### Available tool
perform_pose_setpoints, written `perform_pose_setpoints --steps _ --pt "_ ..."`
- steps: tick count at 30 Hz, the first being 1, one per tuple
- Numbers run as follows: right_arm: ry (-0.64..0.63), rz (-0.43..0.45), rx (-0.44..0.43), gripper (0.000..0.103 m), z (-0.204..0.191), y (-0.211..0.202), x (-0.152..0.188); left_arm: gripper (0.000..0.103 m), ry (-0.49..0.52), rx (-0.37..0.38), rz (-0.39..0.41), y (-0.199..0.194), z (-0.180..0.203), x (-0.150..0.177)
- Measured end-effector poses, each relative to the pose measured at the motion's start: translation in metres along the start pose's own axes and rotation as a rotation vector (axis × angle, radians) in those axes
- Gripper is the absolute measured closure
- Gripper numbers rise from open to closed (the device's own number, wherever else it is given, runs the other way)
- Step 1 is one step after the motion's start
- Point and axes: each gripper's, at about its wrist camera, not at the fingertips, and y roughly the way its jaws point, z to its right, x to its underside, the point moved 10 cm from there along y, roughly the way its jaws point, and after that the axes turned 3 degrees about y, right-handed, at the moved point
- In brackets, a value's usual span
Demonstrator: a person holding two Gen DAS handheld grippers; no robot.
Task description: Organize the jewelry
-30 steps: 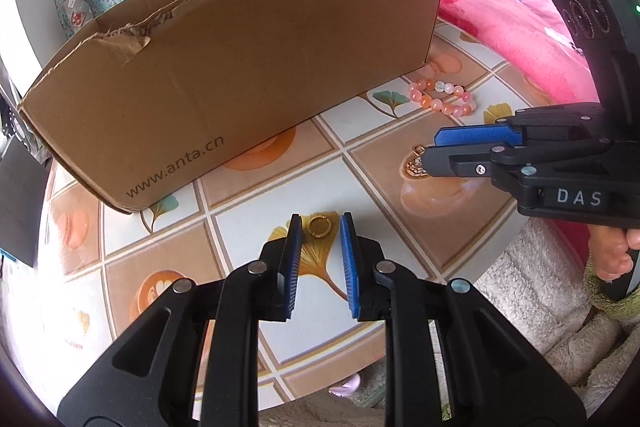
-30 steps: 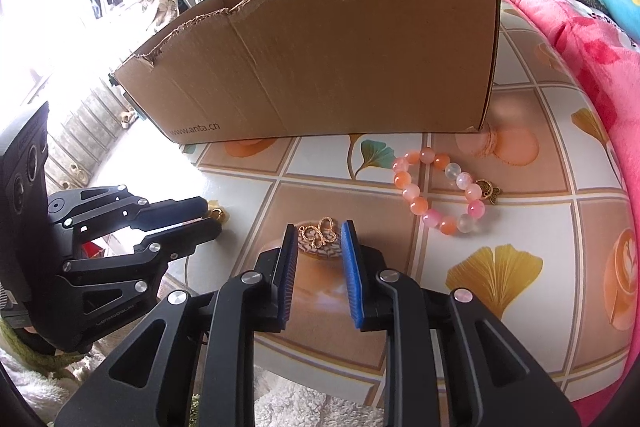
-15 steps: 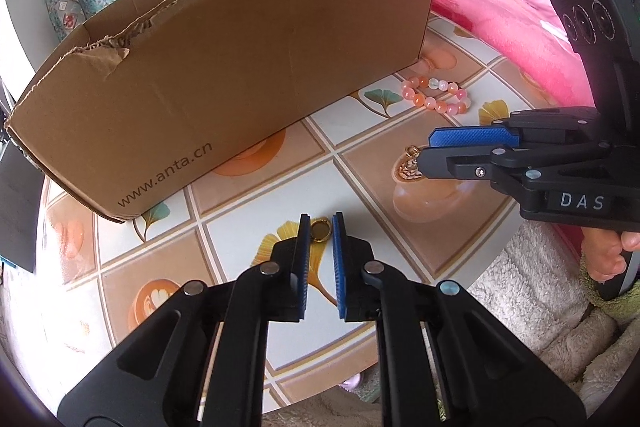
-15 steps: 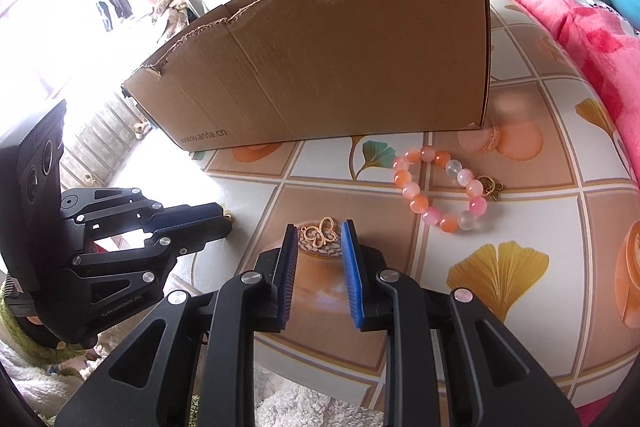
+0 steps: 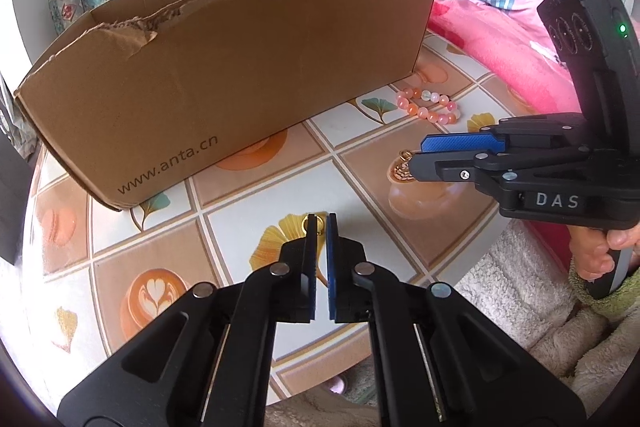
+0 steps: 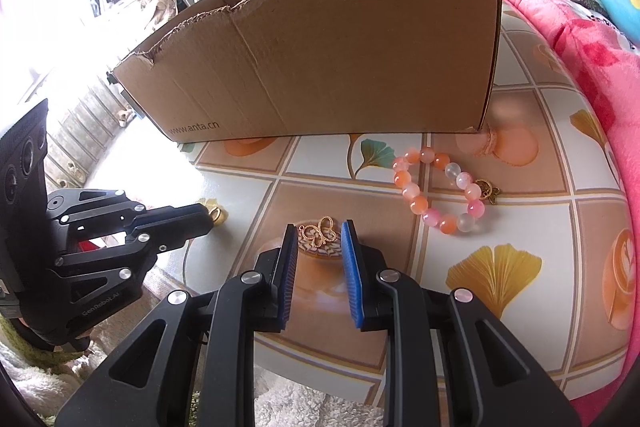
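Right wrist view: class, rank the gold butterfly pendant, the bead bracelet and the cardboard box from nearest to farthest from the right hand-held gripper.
1. Gold butterfly pendant, between the fingertips of the right hand-held gripper.
2. Bead bracelet, ahead to the right.
3. Cardboard box, farthest back.

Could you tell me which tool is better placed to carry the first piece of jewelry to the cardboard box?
Left, probably. The left tool is nearly closed on the gold ring, while the right tool stands open around the gold brooch, ungripped. Both sit in front of the cardboard box.
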Motion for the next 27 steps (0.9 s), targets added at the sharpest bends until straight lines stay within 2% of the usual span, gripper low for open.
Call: perform_pose_setpoints --steps 3,9,15,24,25,27 --pt "-0.007 -0.010 0.014 0.080 -0.002 0.002 0.000 0.100 -0.003 -0.027 0.021 -0.006 -0.009 0.001" --pt "-0.019 -0.020 0.036 0.080 -0.004 0.006 0.000 0.100 0.021 -0.071 -0.009 0.001 -0.017 0.005" --pt "-0.013 -0.020 0.035 0.080 -0.005 0.008 0.000 0.100 0.078 -0.056 -0.013 0.003 -0.001 0.002" --pt "-0.008 -0.016 0.012 0.080 -0.004 0.006 0.001 0.099 0.108 -0.040 -0.005 0.001 0.006 0.001" --pt "-0.008 -0.015 0.010 0.080 -0.003 0.006 0.001 0.098 0.120 -0.045 -0.003 0.000 0.006 0.000" --pt "-0.011 -0.016 0.004 0.080 -0.003 0.005 0.002 0.085 0.144 -0.046 -0.003 -0.002 0.004 -0.001"
